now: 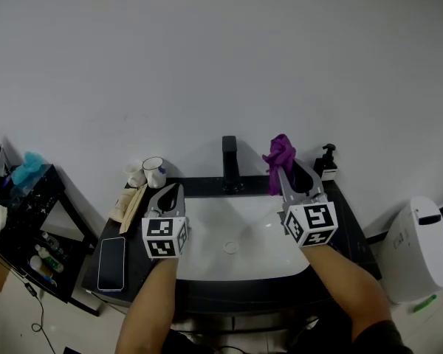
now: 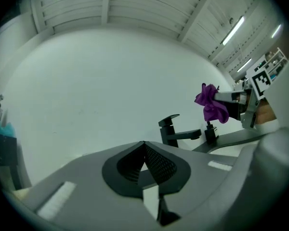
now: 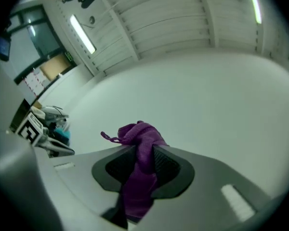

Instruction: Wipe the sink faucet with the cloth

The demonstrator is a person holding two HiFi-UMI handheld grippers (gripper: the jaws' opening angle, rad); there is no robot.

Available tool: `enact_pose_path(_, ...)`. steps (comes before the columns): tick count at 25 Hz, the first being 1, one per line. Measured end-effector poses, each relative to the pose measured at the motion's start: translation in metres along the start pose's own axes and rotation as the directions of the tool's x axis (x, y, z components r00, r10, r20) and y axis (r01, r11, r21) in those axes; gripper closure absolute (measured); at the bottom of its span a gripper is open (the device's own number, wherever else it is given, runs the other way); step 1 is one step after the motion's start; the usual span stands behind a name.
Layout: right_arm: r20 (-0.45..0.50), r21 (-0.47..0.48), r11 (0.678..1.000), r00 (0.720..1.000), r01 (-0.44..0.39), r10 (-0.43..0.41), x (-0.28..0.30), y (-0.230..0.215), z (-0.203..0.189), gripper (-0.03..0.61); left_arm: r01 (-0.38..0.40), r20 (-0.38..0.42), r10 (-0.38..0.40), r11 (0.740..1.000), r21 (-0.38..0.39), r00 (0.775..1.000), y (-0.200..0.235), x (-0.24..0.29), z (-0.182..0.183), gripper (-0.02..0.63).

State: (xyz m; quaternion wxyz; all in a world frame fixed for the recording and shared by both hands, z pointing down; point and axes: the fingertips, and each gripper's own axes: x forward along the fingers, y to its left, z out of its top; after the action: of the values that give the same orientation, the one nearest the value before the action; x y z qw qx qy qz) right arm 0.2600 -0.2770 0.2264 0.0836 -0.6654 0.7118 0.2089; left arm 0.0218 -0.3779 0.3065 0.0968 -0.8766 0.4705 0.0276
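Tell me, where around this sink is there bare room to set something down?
The white basin in front of the faucet is bare. The left counter is crowded: phone, mug, wooden sticks. A soap dispenser takes the back right corner.

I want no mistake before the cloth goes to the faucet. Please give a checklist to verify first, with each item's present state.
1. The cloth is clamped between the right gripper fingers: ok.
2. The faucet is in view, with nothing in front of it: ok.
3. The cloth touches the faucet: not ok; it is apart, to the faucet's right.
4. The left gripper is empty, fingers together: ok.
5. The cloth is wet or dry: cannot tell.
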Motion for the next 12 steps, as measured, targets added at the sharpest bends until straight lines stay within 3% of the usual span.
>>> enact_pose_path(3, -0.112, -0.019, 1.000, 0.993, 0.024, -0.026, -0.001, -0.019, -0.033, 0.474, 0.021, -0.030, -0.021, 1.000, -0.016, 0.999, -0.006, 0.006, -0.008, 0.597)
enact_pose_path(7, -0.221, 0.002, 1.000, 0.975, 0.012, -0.012, -0.019, -0.009, -0.065, 0.474, 0.001, -0.036, -0.002, 1.000, -0.025, 0.999, -0.001, 0.003, -0.009, 0.597)
enact_pose_path(12, -0.254, 0.026, 0.999, 0.966, 0.043, -0.035, -0.039, 0.004, -0.059, 0.474, -0.030, 0.016, 0.031, 0.998, -0.056, 0.999, 0.008, -0.005, 0.009, 0.597)
